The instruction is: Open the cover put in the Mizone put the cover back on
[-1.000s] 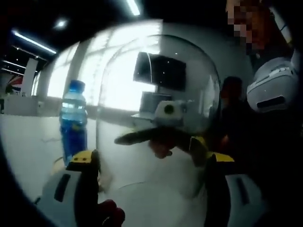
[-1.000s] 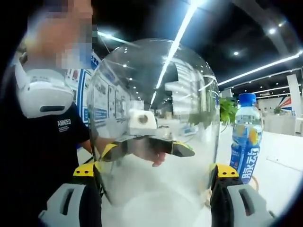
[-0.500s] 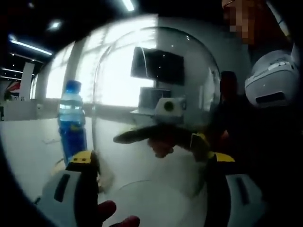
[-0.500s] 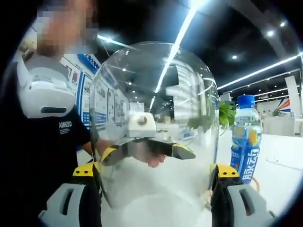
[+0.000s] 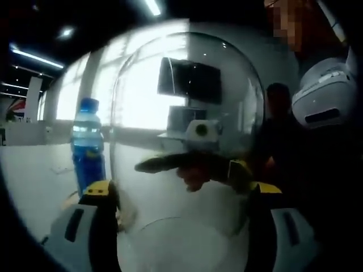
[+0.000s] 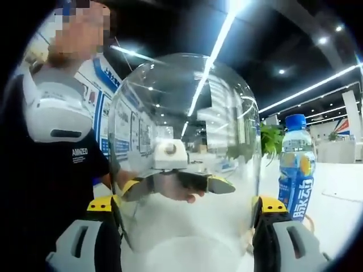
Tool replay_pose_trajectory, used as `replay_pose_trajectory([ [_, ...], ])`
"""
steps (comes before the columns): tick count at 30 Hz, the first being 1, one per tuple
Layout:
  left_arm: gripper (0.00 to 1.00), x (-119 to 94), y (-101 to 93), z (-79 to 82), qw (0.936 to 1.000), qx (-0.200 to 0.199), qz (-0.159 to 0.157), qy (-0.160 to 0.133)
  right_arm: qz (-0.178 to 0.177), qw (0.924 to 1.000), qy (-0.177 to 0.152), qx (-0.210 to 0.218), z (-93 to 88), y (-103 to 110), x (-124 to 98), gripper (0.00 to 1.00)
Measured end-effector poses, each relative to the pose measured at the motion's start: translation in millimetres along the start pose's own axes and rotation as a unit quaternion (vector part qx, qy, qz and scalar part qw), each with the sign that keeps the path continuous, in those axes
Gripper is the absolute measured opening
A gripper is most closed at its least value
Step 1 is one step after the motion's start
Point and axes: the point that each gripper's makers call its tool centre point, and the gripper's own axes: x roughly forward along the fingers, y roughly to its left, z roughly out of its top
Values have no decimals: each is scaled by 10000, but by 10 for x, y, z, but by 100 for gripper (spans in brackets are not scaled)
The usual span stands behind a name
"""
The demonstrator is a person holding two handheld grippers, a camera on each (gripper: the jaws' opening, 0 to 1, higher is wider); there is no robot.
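Clear dome cover (image 5: 187,130) grasped from opposite sides by the left gripper (image 5: 176,226) and right gripper (image 6: 187,229). Mizone bottle (image 6: 296,167) stands upright on the white surface (image 6: 340,209), beside the cover, nearer the right gripper.

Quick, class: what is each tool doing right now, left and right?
Left tool: shut on the clear dome cover, one jaw on each side.
Right tool: shut on the same clear dome cover.
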Motion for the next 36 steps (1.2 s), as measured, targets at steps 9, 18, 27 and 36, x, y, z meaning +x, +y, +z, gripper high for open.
replay_pose_trajectory([
  [9,82,-39,95,-4,10000,-20,46,29,34,10000,72,-2,-2,26,6,90],
  [18,82,-21,61,28,9999,-132,87,-20,36,9999,16,94,67,35,-25,90],
  [27,82,42,-113,237,9998,-120,145,-40,62,9998,-161,141,278,65,-54,90],
  [36,82,59,-212,431,9997,-180,169,72,55,9995,-240,207,470,118,-54,90],
])
